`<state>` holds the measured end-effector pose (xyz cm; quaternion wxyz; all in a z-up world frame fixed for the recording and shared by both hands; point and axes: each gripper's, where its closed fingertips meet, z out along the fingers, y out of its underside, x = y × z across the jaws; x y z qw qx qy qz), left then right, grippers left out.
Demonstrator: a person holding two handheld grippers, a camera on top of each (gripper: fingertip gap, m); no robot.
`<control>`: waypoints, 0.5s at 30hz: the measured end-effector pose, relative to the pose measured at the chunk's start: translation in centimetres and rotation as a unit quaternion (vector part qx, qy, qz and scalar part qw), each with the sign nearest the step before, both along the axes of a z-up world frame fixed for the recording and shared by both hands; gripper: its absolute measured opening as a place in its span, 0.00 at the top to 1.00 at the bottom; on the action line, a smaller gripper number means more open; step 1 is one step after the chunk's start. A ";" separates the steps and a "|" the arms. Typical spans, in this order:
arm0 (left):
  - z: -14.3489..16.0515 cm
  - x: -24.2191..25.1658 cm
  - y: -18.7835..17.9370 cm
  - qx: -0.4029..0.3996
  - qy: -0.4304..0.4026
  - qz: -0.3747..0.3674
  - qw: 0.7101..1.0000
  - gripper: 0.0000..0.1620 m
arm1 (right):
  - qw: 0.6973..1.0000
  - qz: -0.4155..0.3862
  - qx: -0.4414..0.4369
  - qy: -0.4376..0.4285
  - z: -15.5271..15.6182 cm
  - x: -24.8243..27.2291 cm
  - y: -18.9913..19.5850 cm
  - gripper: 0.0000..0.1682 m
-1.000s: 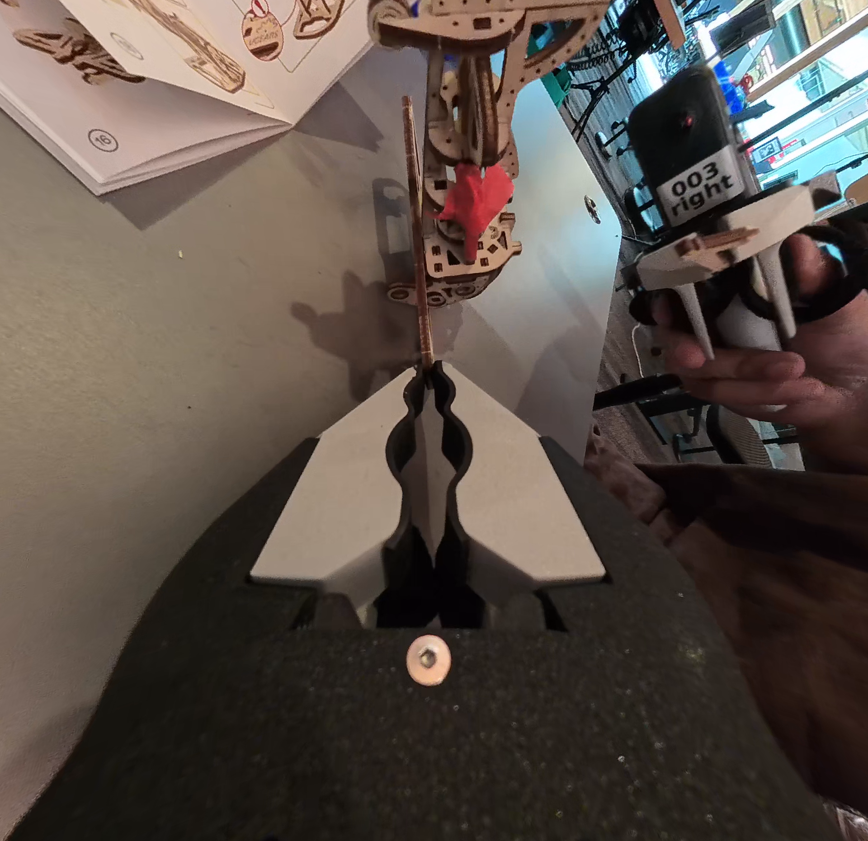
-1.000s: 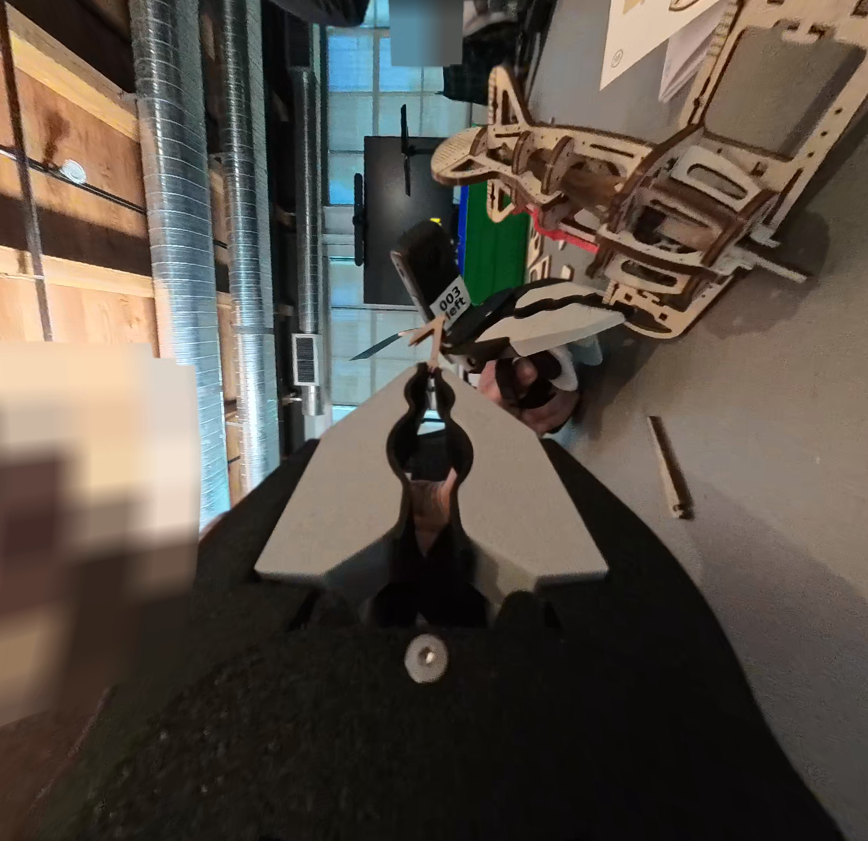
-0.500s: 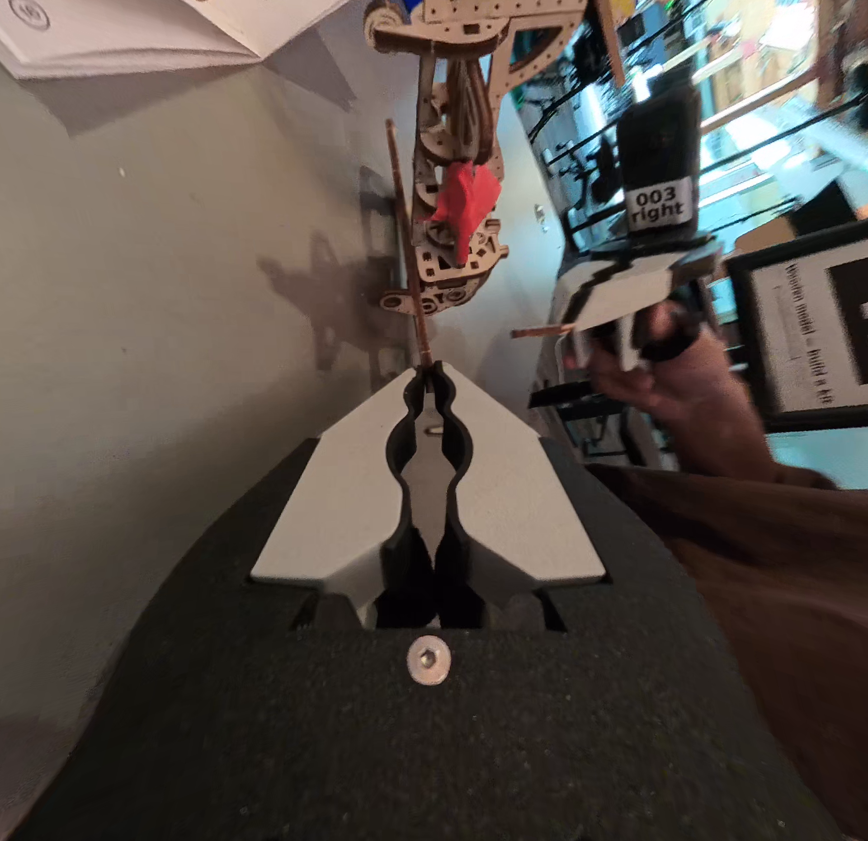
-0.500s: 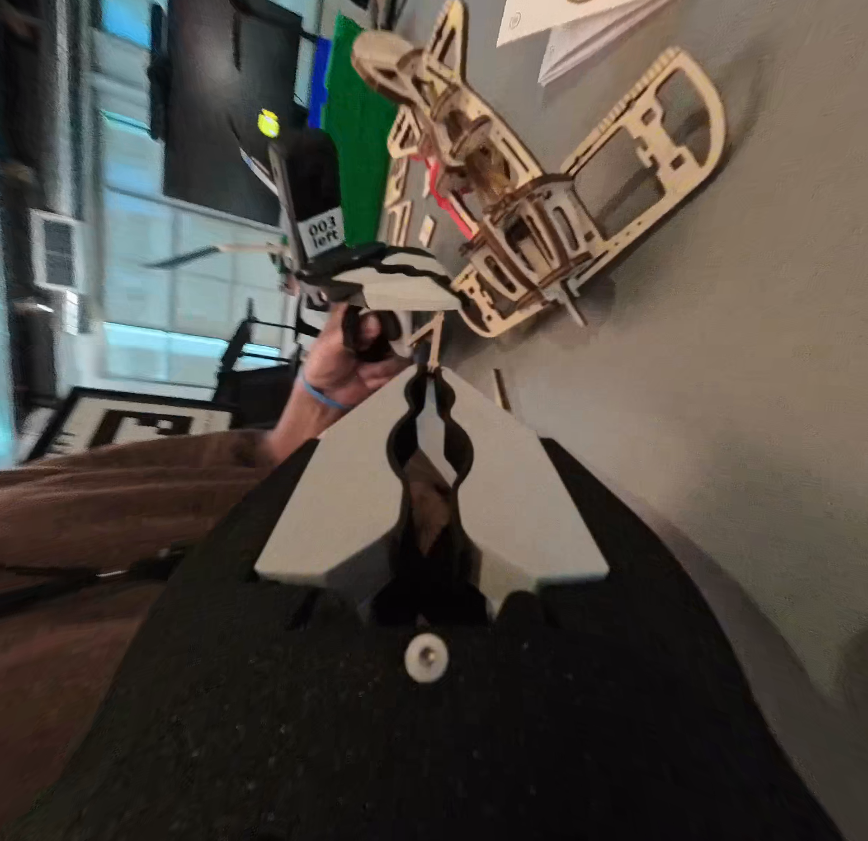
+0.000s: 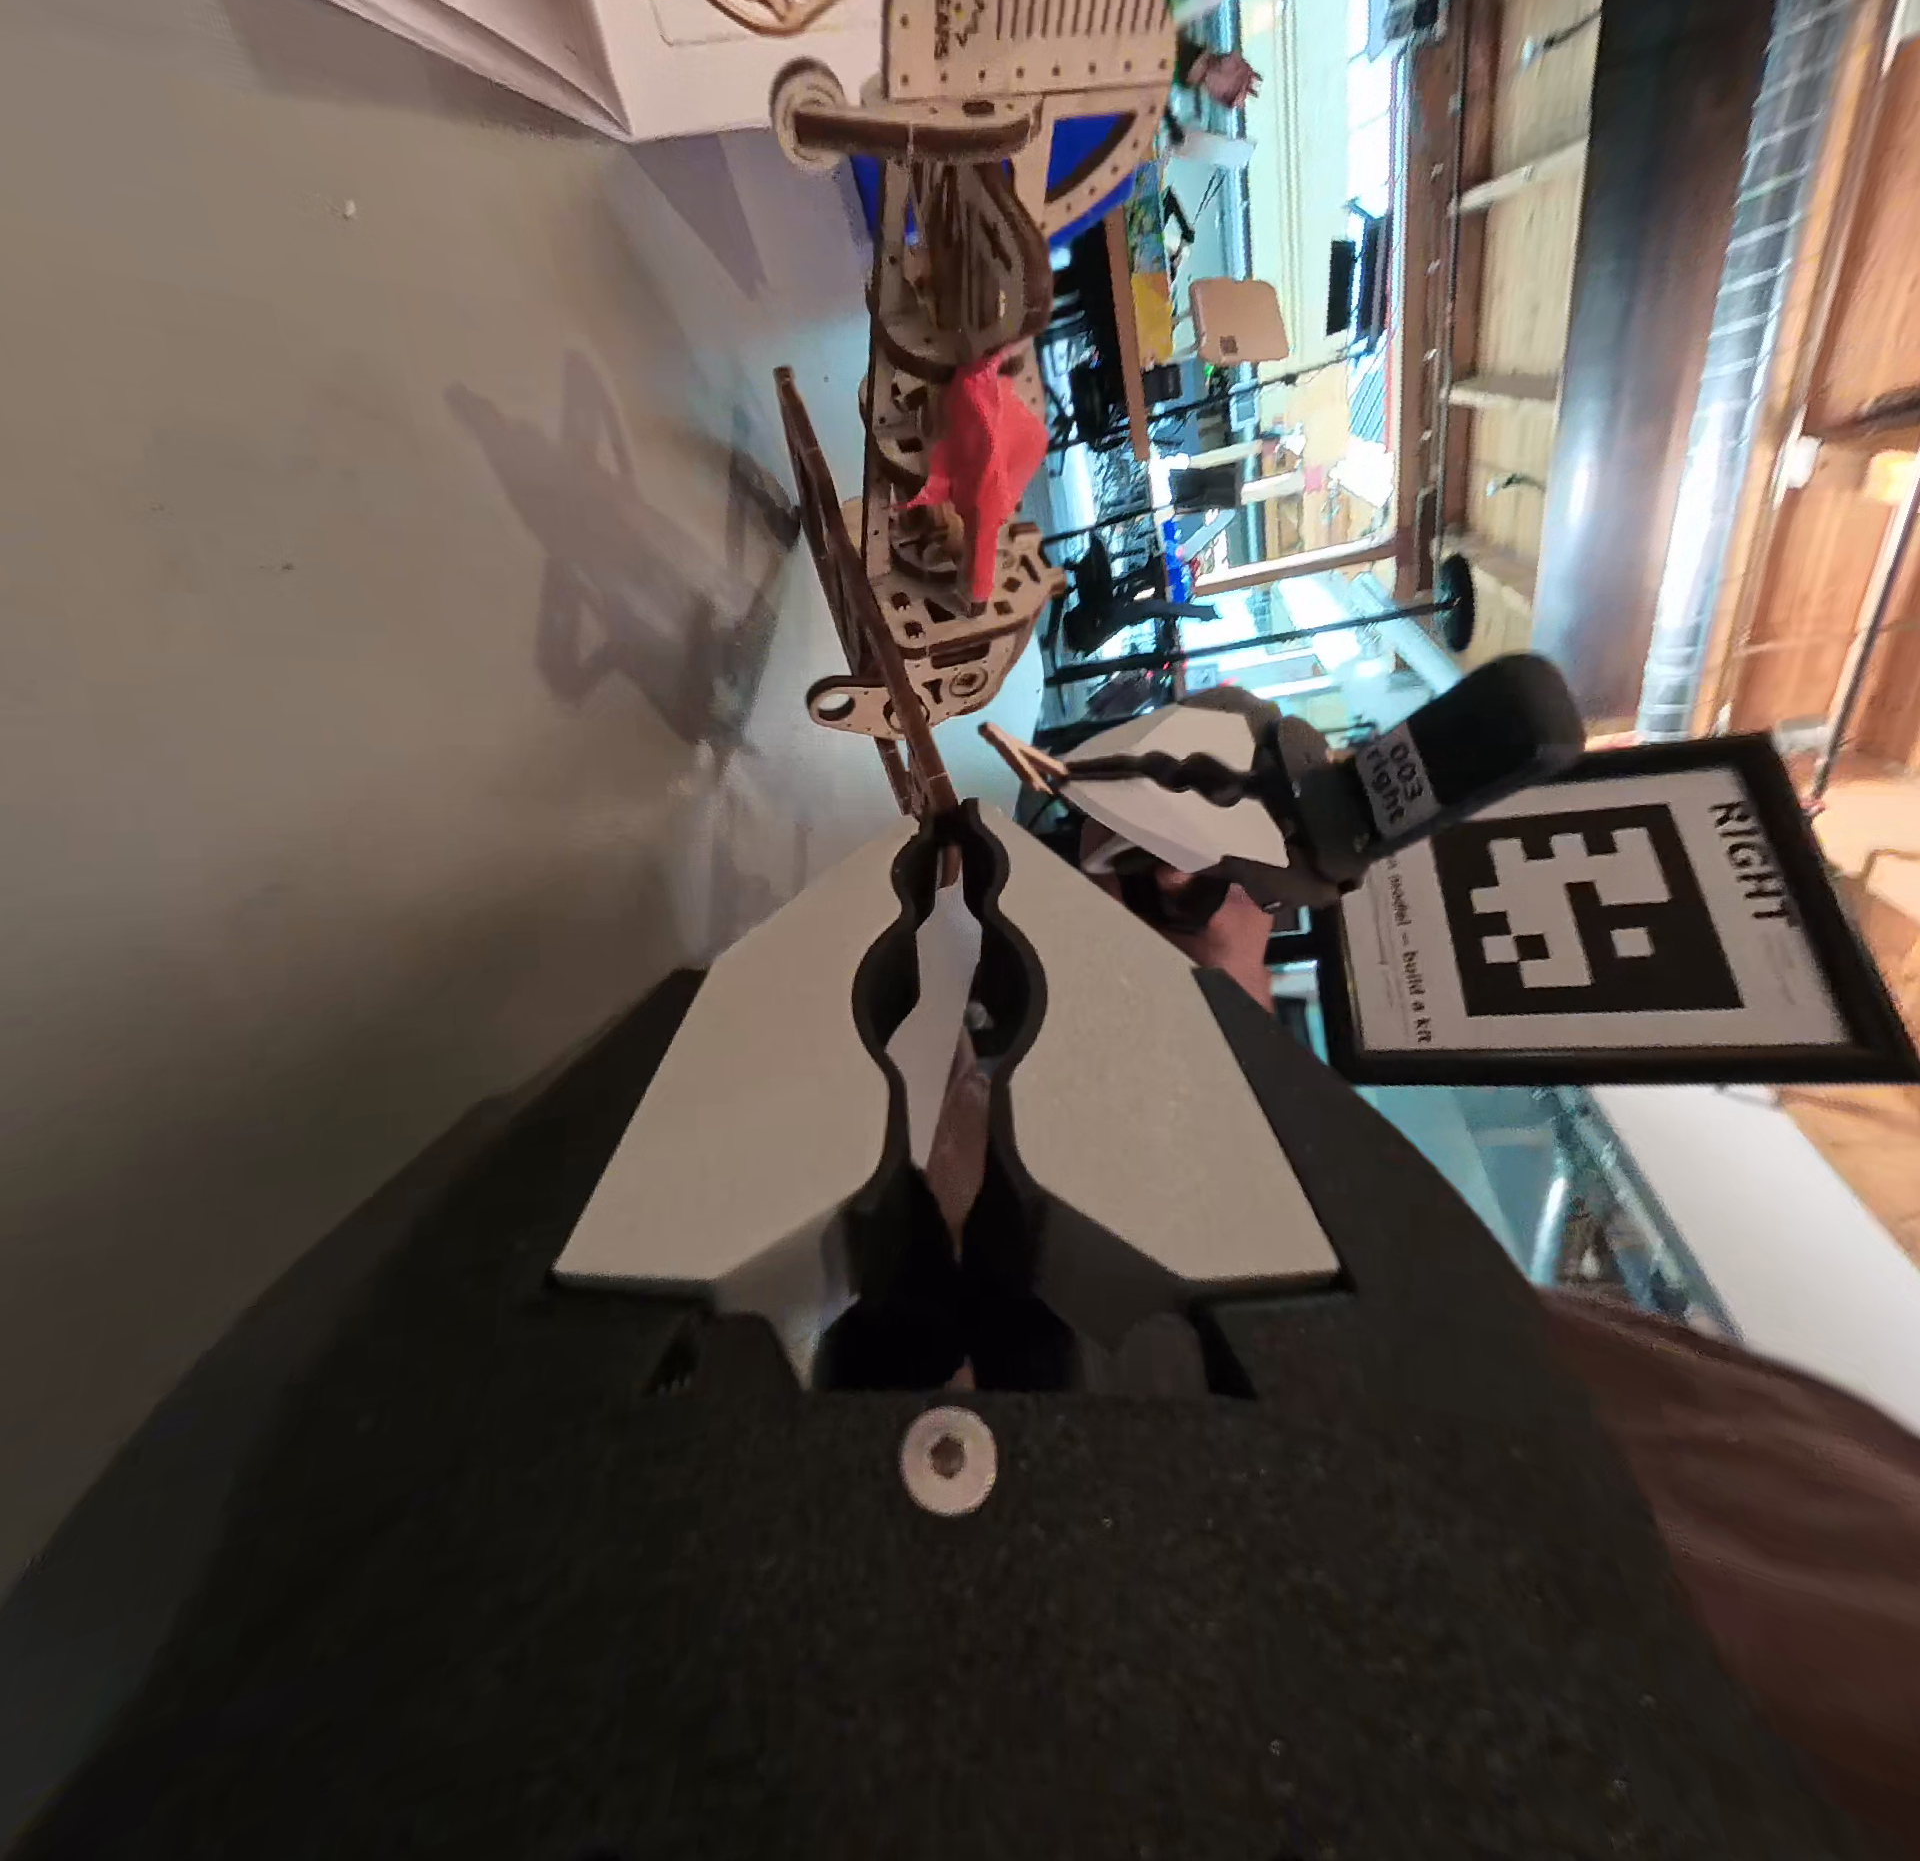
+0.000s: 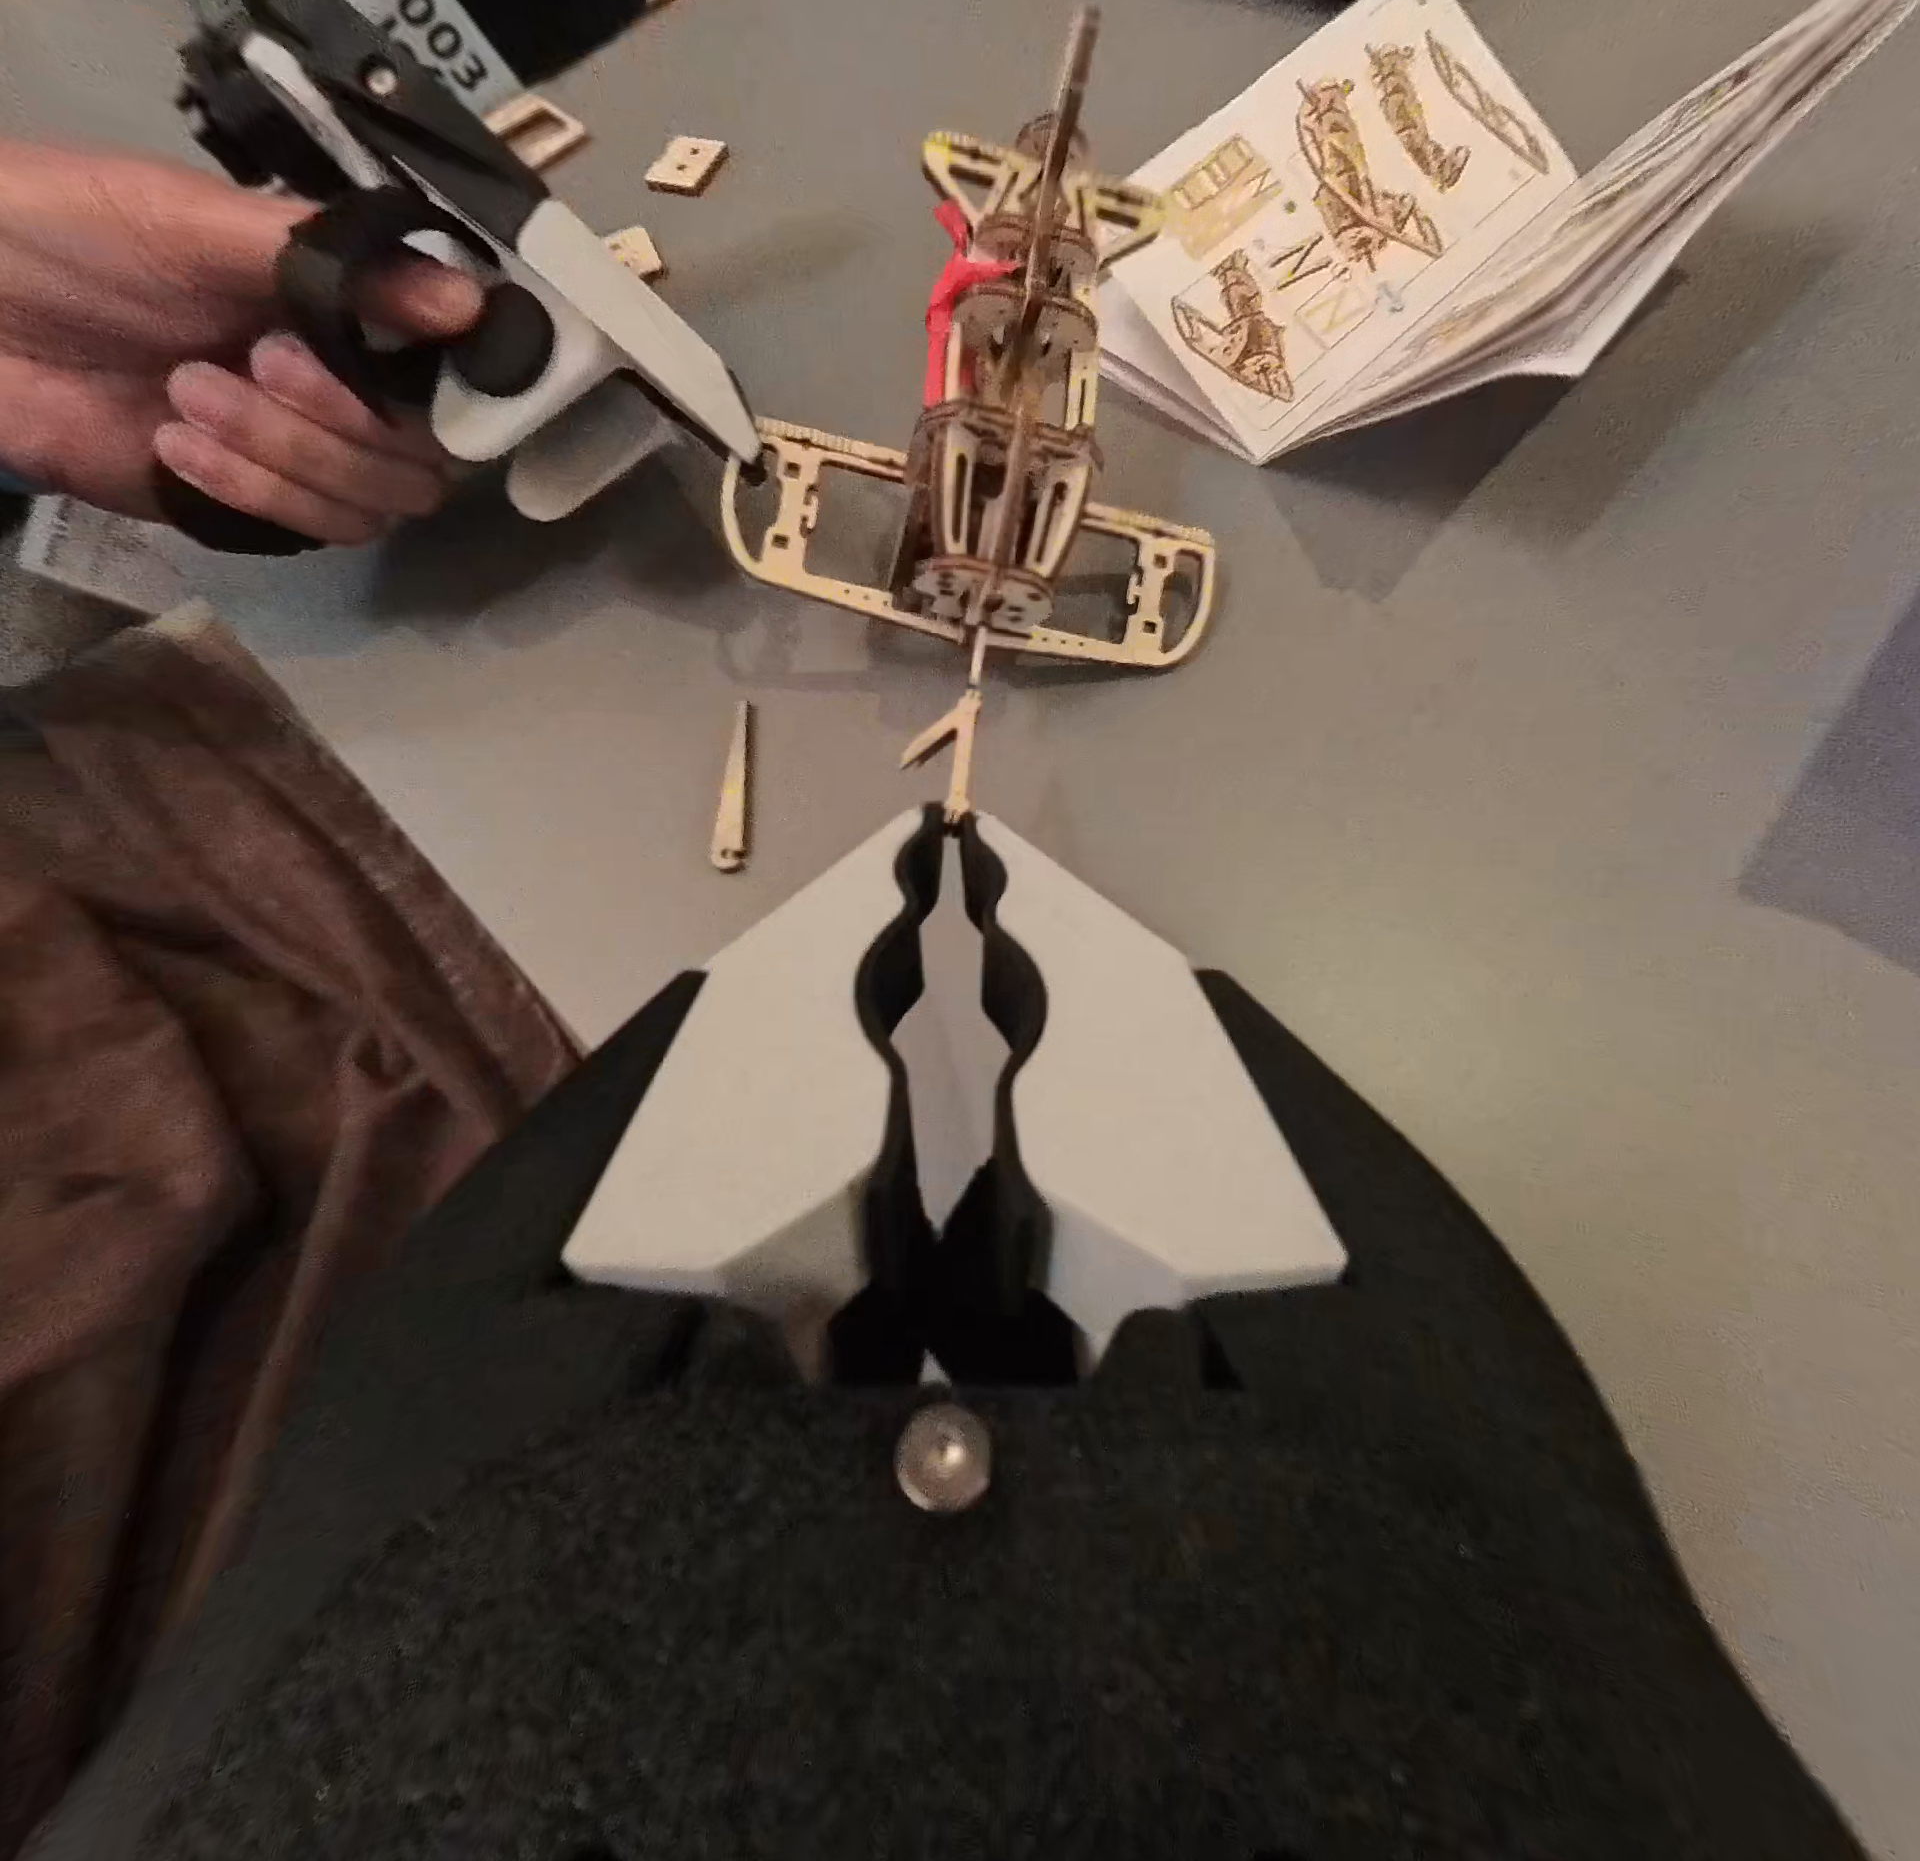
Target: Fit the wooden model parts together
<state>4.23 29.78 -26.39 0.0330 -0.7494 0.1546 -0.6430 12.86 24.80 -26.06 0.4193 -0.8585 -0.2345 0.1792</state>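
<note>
Pinching the plane model's [image 6: 1003,398] wing edge, left claw [image 6: 750,452]; right claw [image 6: 951,819] nips a forked wooden piece [image 6: 951,746]; labels unquoted.

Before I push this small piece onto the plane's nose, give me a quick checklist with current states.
1. Right gripper shut on the small forked piece: ok.
2. Forked piece lined up with the pin on the plane nose: ok, roughly in line, a small gap left.
3. Left gripper steadying the plane at its wing frame: ok, tips closed on the frame's end.
4. Loose wooden strip out of the path: ok, it lies on the table left of the approach line.
5. Booklet clear of the plane: ok, off to its right.
6. Piece's hole facing the pin: cannot tell.
</note>
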 end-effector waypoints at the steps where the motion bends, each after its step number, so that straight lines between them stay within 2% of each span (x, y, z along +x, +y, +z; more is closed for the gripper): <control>1: 0.0 -0.2 0.0 -0.012 -0.004 0.009 1.000 1.00 | 1.000 -0.004 0.006 -0.013 0.1 0.2 0.1 0.99; 6: -0.3 -0.8 -0.6 -0.056 -0.019 0.036 0.998 1.00 | 0.998 -0.030 -0.021 0.042 0.2 0.3 0.1 0.99; 10: -0.7 -1.3 -2.3 -0.095 -0.029 0.050 0.994 1.00 | 0.999 -0.040 -0.008 0.001 -0.1 1.2 -0.4 0.99; 15: -1.3 -0.9 -3.5 -0.063 0.001 0.043 0.997 1.00 | 0.999 -0.043 0.015 -0.007 -0.2 1.6 -1.3 0.99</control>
